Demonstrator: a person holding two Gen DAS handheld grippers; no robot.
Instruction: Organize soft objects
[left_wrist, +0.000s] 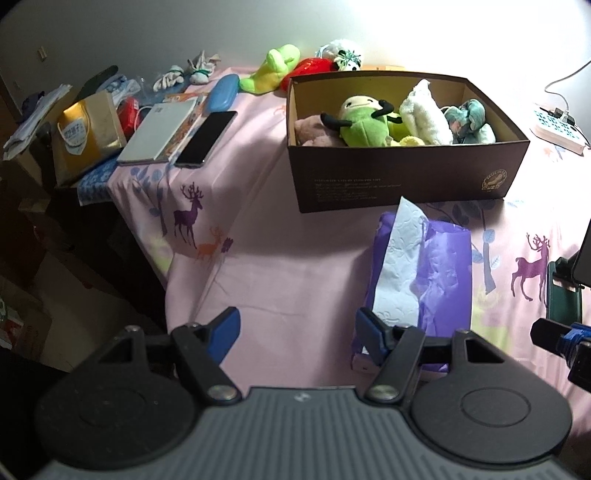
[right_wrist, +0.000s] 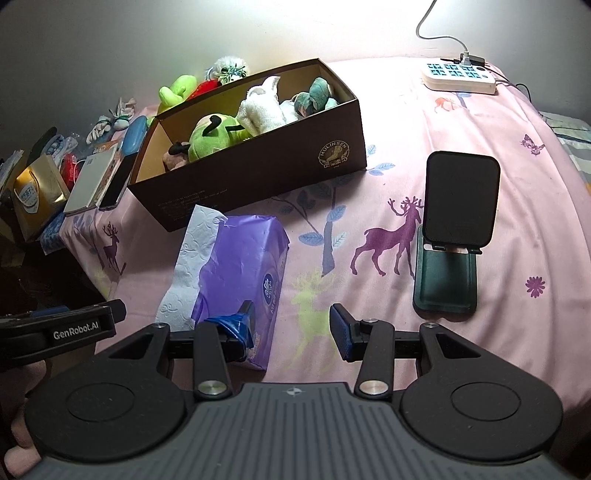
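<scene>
- Left wrist view: left gripper (left_wrist: 297, 325) at lower centre, jaws wide apart, nothing between them; only pink sheet (left_wrist: 280, 273) shows in the gap.
- Its right finger stands just beside the near end of the purple tissue pack (left_wrist: 443, 273); contact cannot be told.
- Brown box (left_wrist: 402, 177) sits upper right of centre, open-topped. Inside: green plush (left_wrist: 364, 120), white plush (left_wrist: 424, 114), teal plush (left_wrist: 467, 118), a pinkish one at the left end.
- Behind the box, at upper centre: lime plush (left_wrist: 275, 68), red plush (left_wrist: 314, 68), white fluffy toy (left_wrist: 343, 55), all outside the box.
- Upper left: phone (left_wrist: 207, 138), white book (left_wrist: 159, 134), blue case (left_wrist: 221, 92), gold bag (left_wrist: 86, 133).
- Power strip (left_wrist: 556, 129) at the right edge.
- Right wrist view: right gripper (right_wrist: 291, 326) at lower centre, jaws apart, gripping nothing.
- Its left finger overlaps the near corner of the tissue pack (right_wrist: 240, 266); the right finger is over bare sheet.
- Box (right_wrist: 258, 177) at upper left of centre, holding the same plush toys.
- Phone stand (right_wrist: 454, 236) at right, upright on the sheet, well apart from the box.
- Left gripper's body enters at the left edge.
</scene>
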